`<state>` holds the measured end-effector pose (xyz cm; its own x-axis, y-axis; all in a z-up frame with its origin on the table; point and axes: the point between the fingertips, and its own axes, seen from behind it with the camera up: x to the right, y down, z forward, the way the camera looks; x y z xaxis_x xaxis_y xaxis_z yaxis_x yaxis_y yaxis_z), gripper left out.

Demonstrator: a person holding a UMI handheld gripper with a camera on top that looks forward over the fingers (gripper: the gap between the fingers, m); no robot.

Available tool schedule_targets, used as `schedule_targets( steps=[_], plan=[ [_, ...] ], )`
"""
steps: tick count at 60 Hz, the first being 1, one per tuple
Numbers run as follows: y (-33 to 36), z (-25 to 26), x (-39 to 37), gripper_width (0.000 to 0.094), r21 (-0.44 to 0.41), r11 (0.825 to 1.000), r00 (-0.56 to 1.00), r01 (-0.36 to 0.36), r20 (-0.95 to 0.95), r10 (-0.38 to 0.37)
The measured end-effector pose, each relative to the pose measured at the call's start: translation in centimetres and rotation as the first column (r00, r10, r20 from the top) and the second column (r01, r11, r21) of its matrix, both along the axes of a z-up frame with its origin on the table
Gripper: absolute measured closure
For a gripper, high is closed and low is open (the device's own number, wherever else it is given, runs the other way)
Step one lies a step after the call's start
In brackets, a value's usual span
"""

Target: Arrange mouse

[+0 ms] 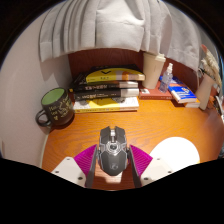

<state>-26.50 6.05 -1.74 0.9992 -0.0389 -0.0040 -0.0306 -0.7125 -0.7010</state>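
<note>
Between the open gripper's [113,172] magenta pads [86,157] lies the black mouse [113,152], nose toward twelve o'clock, with a green mug [56,106] at ten o'clock.

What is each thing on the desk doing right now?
Mouse: flat on the desk, between the gripper's fingers.
Gripper: fingers at the mouse's sides; grip unclear.
Mug: upright, handle showing.
Books: stacked flat.
Curtain: hanging closed behind the desk.
</note>
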Motion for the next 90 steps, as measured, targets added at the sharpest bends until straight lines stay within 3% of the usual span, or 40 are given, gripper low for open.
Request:
schedule_targets(
  steps=[1, 2, 3, 18, 26, 35, 44, 49, 64, 76, 90],
  plan=[
    [0.0, 0.0, 0.0, 0.0381, -0.002, 1.0, 1.0, 0.0, 0.0, 0.0],
    [0.2, 0.2, 0.0, 0.0505, 0.006, 1.0, 1.0, -0.001, -0.007, 0.001],
    [0.4, 0.3, -0.2, 0.0523, 0.008, 1.0, 1.0, -0.001, -0.007, 0.001],
    [0.8, 2.0, -0.8, 0.0525, -0.013, 0.997, 0.997, -0.072, -0.04, 0.071],
    [1.0, 9.4, 0.9, 0.0521, 0.091, 0.992, 0.996, -0.091, 0.0, 0.092],
    [-0.3, 18.5, 4.8, 0.0521, 0.215, 0.971, 0.994, -0.104, 0.05, 0.095],
    [-3.1, 22.0, 10.1, 0.0524, 0.274, 0.957, 0.995, -0.097, 0.045, 0.088],
    [-4.7, 20.6, 13.3, 0.0524, 0.257, 0.963, 0.997, -0.083, 0.027, 0.079],
    [-8.3, 8.8, 19.1, 0.0526, 0.075, 0.993, 0.996, -0.088, 0.015, 0.087],
    [-10.2, 1.6, 17.8, 0.0526, -0.04, 0.99, 0.991, -0.133, -0.034, 0.132],
    [-10.2, 0.5, 17.4, 0.0472, -0.027, 0.991, 0.991, -0.133, -0.004, 0.133]
  ],
)
